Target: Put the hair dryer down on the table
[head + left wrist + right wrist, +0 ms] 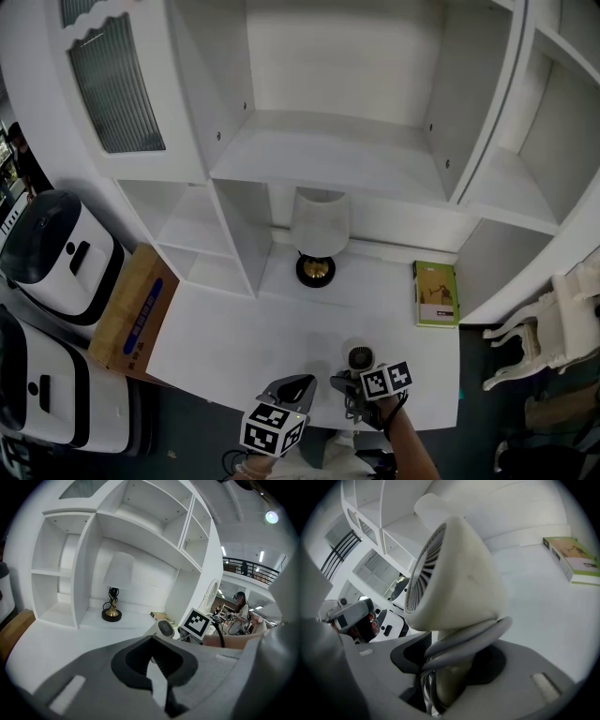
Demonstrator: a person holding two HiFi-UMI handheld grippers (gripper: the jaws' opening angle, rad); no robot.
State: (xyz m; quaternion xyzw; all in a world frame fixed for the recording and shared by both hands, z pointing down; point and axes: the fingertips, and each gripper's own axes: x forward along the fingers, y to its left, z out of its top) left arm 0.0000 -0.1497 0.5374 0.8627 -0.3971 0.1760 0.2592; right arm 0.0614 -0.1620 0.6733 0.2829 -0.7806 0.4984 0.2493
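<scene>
The cream hair dryer (357,357) stands upright over the white table's (234,337) front edge, its round grille facing up. My right gripper (354,382) is shut on its handle. In the right gripper view the dryer's head (454,569) fills the middle, and a grey cord (473,637) is looped round the handle between the jaws. My left gripper (298,384) hovers just left of the dryer, shut with nothing in it. The left gripper view shows its closed tips (152,656) and the dryer (161,628) beyond them.
A white-shaded lamp (317,234) on a black and gold base stands at the table's back. To the right lies a green book (436,293). White shelves surround the table. A cardboard box (131,314) and white appliances (56,248) stand left, a white chair (553,328) right.
</scene>
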